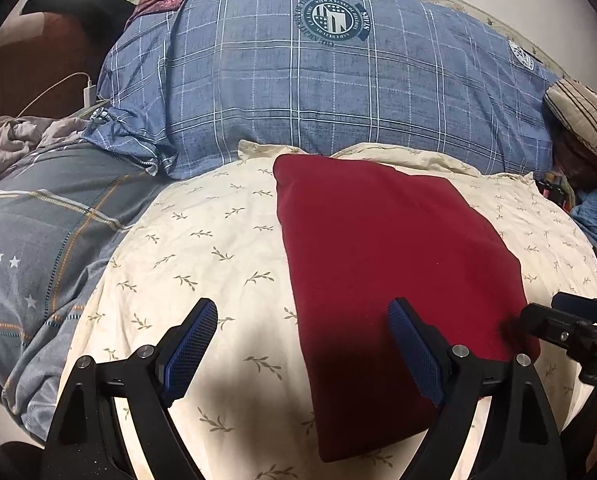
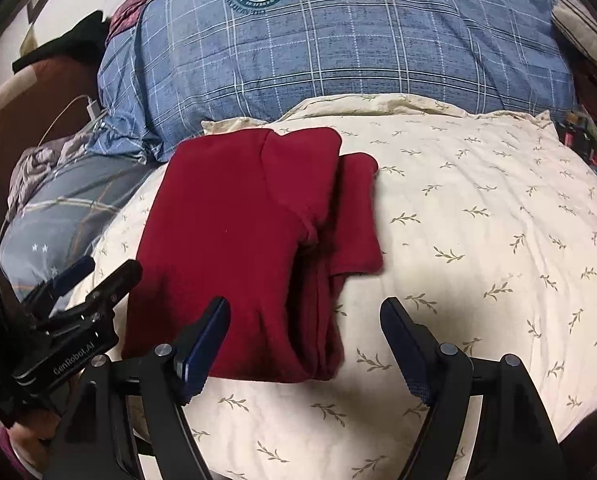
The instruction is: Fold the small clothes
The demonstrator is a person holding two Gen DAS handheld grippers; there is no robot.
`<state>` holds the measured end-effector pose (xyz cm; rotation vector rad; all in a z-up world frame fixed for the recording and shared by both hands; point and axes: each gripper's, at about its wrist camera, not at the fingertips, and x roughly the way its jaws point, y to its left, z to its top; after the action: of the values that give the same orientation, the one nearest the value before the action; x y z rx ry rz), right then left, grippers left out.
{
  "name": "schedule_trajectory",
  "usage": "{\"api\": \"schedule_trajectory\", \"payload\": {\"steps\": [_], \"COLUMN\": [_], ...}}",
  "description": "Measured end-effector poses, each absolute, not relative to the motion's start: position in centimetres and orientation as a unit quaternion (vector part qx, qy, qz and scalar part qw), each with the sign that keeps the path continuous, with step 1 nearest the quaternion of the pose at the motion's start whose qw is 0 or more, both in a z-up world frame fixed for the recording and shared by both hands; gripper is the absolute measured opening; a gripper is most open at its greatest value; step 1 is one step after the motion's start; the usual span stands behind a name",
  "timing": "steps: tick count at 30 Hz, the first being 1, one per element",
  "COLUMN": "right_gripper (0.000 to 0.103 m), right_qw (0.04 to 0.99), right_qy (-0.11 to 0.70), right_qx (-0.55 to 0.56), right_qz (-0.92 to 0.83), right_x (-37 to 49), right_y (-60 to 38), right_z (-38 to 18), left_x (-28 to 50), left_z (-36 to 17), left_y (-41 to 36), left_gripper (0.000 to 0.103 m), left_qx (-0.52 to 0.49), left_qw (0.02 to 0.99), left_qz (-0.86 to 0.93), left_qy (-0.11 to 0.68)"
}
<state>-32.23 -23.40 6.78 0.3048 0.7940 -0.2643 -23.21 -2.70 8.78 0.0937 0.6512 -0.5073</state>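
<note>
Both grippers, left gripper (image 1: 302, 344) and right gripper (image 2: 304, 342), wide open, empty; pinch red garment (image 2: 238, 240) near edge at 6 o'clock, fold toward 12.

My left claw (image 1: 302, 344) is matt black plastic, its fingers faced with dark blue pads (image 1: 190, 348) of fine cross-hatched rubbery texture, pinned by dull silver metal bolts. My right claw (image 2: 304, 344) is built the same. The folded dark red cloth garment (image 2: 250, 248) looks soft, matt and slightly fuzzy. Under it, the cream cotton-like cushion cover printed with small olive sprigs (image 2: 478, 240) is matt and finely wrinkled. The blue plaid woven pillowcase (image 1: 338, 92) has a heathered, coarse-looking weave. The white charger cable (image 1: 58, 88) looks smooth.
</note>
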Motion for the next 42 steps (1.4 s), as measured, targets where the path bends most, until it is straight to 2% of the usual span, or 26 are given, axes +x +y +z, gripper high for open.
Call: {"api": "schedule_trajectory", "payload": {"steps": [30,35,39,42], "right_gripper": [0.080,0.087,0.093,0.093], "right_qw": [0.900,0.913,0.915,0.904], "right_qy": [0.382,0.361,0.350,0.370], "right_qx": [0.166,0.137,0.161,0.189], "right_qz": [-0.130,-0.131,-0.116,-0.098], "right_x": [-31.2,-28.9,-26.8,-24.9], "right_y": [-24.0,-25.9,-29.0,-31.0], "right_z": [6.7,7.2,6.7,5.3], "left_x": [-22.3,-20.2,-16.6,-14.3], "left_z": [8.5,8.9,8.8,8.0], "left_y": [-3.7,-3.8,-3.5,-3.8], "left_gripper": [0.088,0.088,0.088,0.088], "left_qx": [0.035,0.017,-0.014,-0.032], "left_qw": [0.909,0.892,0.878,0.859], "left_qz": [-0.252,-0.276,-0.287,-0.304], "left_qy": [0.329,0.358,0.383,0.412]}}
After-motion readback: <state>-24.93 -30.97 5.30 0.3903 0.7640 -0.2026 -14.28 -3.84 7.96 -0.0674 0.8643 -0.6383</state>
